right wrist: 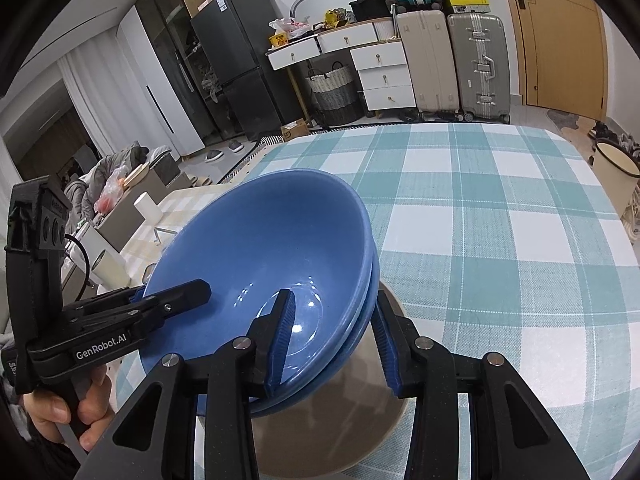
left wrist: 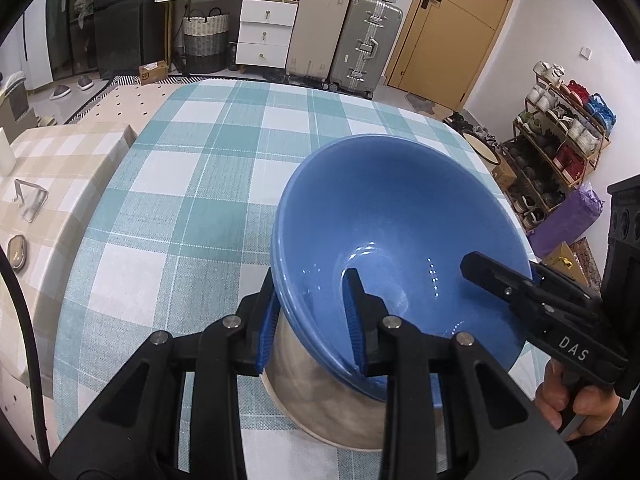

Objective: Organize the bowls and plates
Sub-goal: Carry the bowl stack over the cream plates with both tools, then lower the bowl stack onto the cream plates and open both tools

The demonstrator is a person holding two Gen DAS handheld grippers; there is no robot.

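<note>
A stack of blue bowls (left wrist: 392, 232) hangs tilted over the teal checked tablecloth (left wrist: 192, 184). My left gripper (left wrist: 312, 320) is shut on the stack's near left rim, one pad inside and one outside. My right gripper (right wrist: 334, 344) is shut on the opposite rim of the blue bowls (right wrist: 260, 248) in the same way. Each gripper shows in the other's view: the right gripper (left wrist: 500, 276) at the right, the left gripper (right wrist: 176, 300) at the left. Right under the stack sits a grey-brown dish with a cream rim (left wrist: 320, 396), (right wrist: 320, 432). Whether the bowls touch it I cannot tell.
A lower side table with a beige checked cloth (left wrist: 60, 168) stands to the left, bearing a metal stand (left wrist: 30, 200) and white cylinders (right wrist: 148, 208). A cream bucket (right wrist: 616, 176) is past the table's right edge. Suitcases and drawers line the far wall.
</note>
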